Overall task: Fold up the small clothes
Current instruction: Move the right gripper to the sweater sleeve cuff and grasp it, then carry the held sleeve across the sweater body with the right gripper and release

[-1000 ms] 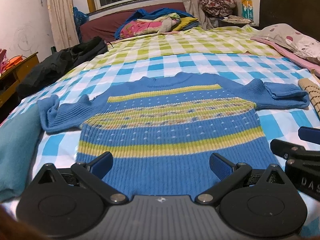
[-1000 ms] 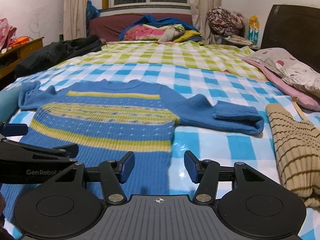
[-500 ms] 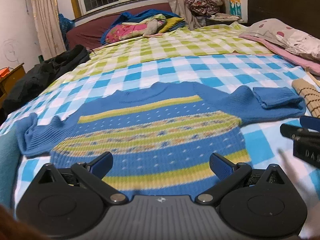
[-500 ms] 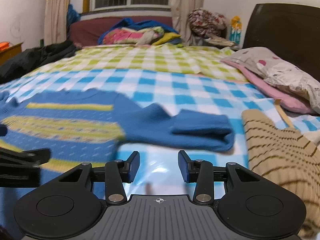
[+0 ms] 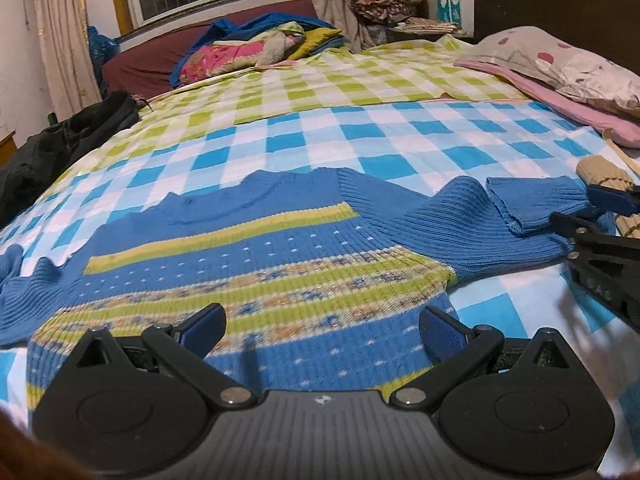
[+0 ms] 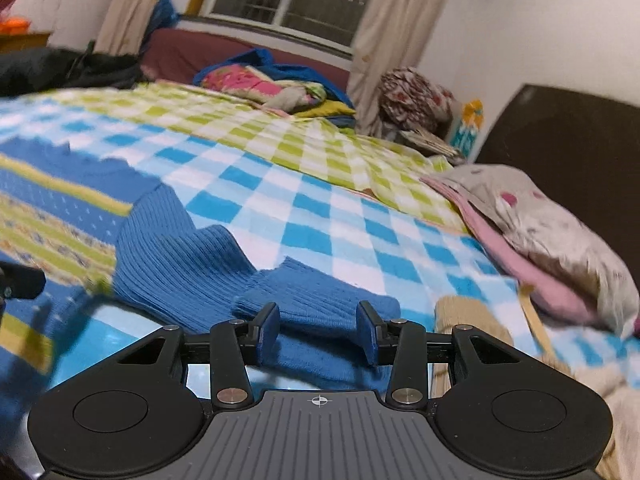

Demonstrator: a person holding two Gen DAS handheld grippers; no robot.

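A blue knitted sweater (image 5: 280,264) with yellow-green stripes lies flat, face up, on the checked bedsheet (image 5: 360,132). My left gripper (image 5: 322,326) hangs over its lower body, jaws wide open with nothing between them. The sweater's right sleeve (image 6: 192,256) is folded back on itself, with its cuff (image 6: 320,300) toward the bed's right side. My right gripper (image 6: 318,332) is low over that cuff, open; the cuff lies in the gap between the fingers, and they do not press on it. The right gripper (image 5: 600,232) also shows at the right edge of the left wrist view.
A beige striped garment (image 6: 472,320) lies just right of the cuff. Pillows (image 6: 560,232) and a pink cloth line the right side before a dark headboard. Dark clothes (image 5: 60,140) sit at the left edge, and a pile of bedding (image 5: 256,44) lies under the window.
The right gripper swung right from the sweater's body to the folded sleeve cuff, rolled, and its jaws narrowed. The left gripper advanced up the sweater from the hem toward the chest stripes.
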